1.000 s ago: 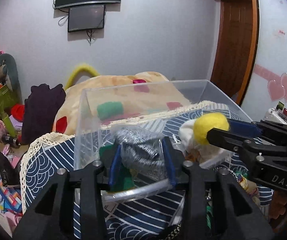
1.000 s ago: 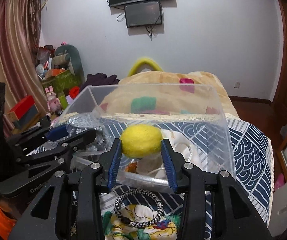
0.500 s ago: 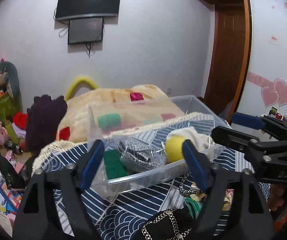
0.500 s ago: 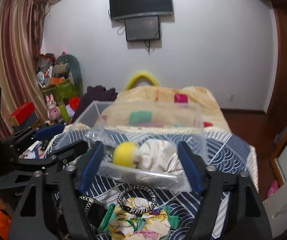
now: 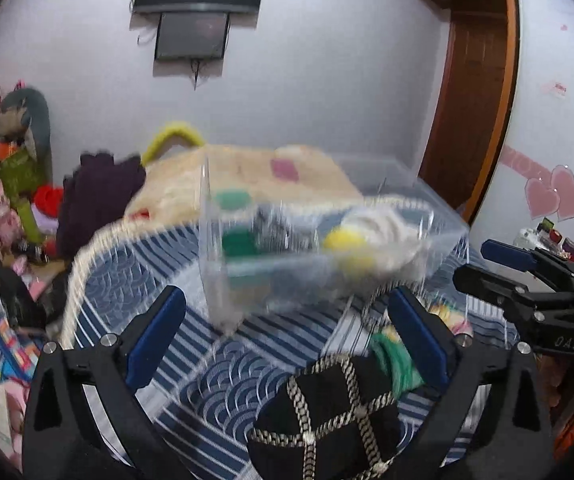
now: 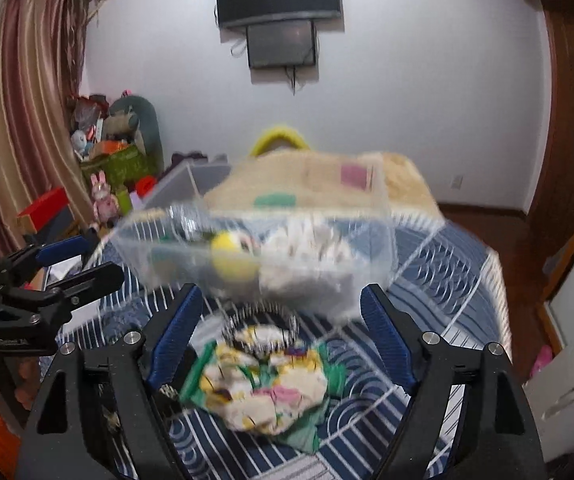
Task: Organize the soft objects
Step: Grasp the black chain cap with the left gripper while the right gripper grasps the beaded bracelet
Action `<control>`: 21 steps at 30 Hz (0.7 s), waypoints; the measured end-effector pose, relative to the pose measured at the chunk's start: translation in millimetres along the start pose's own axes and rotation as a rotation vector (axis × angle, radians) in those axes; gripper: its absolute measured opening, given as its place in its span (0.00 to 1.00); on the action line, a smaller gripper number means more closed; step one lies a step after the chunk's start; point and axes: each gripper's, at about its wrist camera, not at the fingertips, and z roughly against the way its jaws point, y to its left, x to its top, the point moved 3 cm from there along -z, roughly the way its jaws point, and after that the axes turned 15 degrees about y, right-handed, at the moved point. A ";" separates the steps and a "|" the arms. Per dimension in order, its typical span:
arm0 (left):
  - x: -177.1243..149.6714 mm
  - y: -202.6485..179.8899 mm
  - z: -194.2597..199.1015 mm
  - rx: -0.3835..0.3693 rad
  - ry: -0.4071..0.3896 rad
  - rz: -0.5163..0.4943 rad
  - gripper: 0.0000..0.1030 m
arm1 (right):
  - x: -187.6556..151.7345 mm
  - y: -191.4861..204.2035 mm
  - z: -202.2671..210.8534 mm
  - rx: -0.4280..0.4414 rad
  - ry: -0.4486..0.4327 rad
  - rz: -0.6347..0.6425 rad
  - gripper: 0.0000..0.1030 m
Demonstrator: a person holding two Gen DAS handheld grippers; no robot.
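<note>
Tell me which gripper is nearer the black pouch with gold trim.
Left. The left gripper hangs right over the black pouch, jaws open; the right gripper sits off to its right, above the floral cloth.

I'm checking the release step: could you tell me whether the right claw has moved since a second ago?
Yes. The right claw has opened and pulled back from the clear bin; the yellow ball it held now lies inside the bin.

A bin sits on the bedspread with a ball, a cloth, a sponge and a scourer inside — ball left of the cloth, sponge leftmost. Before the bin lie a hair tie and a scarf — a pouch left of them. Behind the bin lies a blanket.
</note>
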 end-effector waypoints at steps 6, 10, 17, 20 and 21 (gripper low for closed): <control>-24.9 -0.3 -30.2 0.013 0.098 -0.006 0.99 | -5.3 -7.3 -31.5 0.043 0.103 -0.017 0.36; -39.1 -2.5 -40.9 -0.005 0.139 -0.020 0.99 | -5.6 -9.8 -43.6 0.053 0.143 -0.022 0.33; -58.2 -5.6 -40.1 -0.034 0.140 -0.004 0.76 | -1.5 -9.4 -57.9 0.080 0.187 -0.050 0.15; -63.0 -7.5 -36.9 -0.058 0.136 -0.012 0.58 | -2.1 -8.2 -56.8 0.072 0.167 -0.036 0.09; -64.1 -8.8 -35.6 -0.071 0.138 -0.017 0.52 | -3.1 -6.1 -54.5 0.062 0.158 -0.025 0.09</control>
